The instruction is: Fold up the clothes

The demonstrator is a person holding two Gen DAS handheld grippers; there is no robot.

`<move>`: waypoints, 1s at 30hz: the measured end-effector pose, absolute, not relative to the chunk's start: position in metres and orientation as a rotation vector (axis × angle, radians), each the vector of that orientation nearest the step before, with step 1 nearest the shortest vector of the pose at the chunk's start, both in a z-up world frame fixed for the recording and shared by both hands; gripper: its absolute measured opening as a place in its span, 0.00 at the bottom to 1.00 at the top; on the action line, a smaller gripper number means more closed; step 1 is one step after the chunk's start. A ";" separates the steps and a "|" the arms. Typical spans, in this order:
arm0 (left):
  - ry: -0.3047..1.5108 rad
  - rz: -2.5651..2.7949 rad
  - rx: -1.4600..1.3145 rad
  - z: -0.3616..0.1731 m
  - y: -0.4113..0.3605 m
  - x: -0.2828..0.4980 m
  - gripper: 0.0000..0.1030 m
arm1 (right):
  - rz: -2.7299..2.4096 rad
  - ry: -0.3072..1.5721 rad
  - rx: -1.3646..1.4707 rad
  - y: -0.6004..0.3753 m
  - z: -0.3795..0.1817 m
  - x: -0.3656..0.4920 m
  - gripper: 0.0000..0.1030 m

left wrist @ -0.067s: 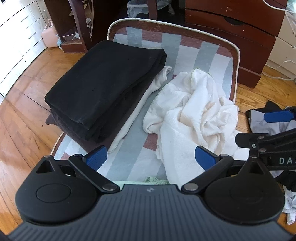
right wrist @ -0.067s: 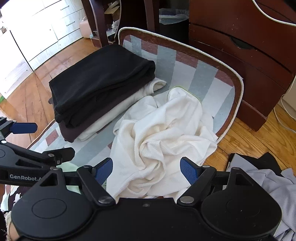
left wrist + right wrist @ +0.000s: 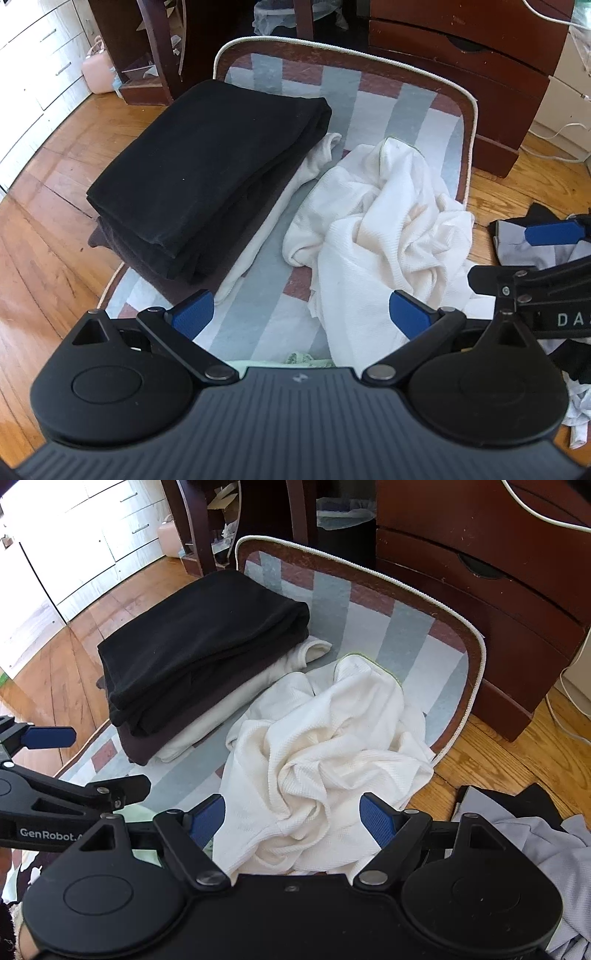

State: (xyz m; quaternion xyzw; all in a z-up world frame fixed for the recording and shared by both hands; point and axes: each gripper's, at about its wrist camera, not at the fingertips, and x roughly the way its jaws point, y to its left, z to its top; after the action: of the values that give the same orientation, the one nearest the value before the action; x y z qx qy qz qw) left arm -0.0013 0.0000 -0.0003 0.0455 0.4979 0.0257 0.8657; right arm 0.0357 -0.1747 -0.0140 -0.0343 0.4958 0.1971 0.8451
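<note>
Near: two grippers, left gripper (image 3: 301, 314) and right gripper (image 3: 293, 818), both spread wide, empty, tilted down over one crumpled white garment (image 3: 325, 753) on striped mat (image 3: 406, 107). Far left: one folded stack (image 3: 207, 177).

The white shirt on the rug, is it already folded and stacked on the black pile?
No, the white shirt lies crumpled on the striped rug, beside the folded black pile, not on it.

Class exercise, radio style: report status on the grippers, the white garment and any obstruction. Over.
Left gripper open, empty. Right gripper open, over white garment, no grip. Garment crumpled on striped mat, unfolded. Folded stack alongside, nothing blocking.
</note>
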 end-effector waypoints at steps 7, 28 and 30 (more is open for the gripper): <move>1.054 0.054 0.039 0.000 0.005 0.003 1.00 | 0.418 1.049 -0.060 -0.176 -0.015 0.033 0.81; 1.045 0.017 0.024 -0.001 0.002 0.001 1.00 | 0.406 1.060 -0.051 -0.179 -0.023 0.032 0.81; 1.047 0.012 0.023 -0.002 0.002 0.001 1.00 | 0.406 1.061 -0.052 -0.179 -0.024 0.032 0.81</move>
State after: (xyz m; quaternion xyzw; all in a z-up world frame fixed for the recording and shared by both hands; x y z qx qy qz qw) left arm 0.0013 0.0019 -0.0018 0.0108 0.5000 0.0059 0.8659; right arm 0.0324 -0.1792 -0.0241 -0.0248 0.5023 0.1920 0.8427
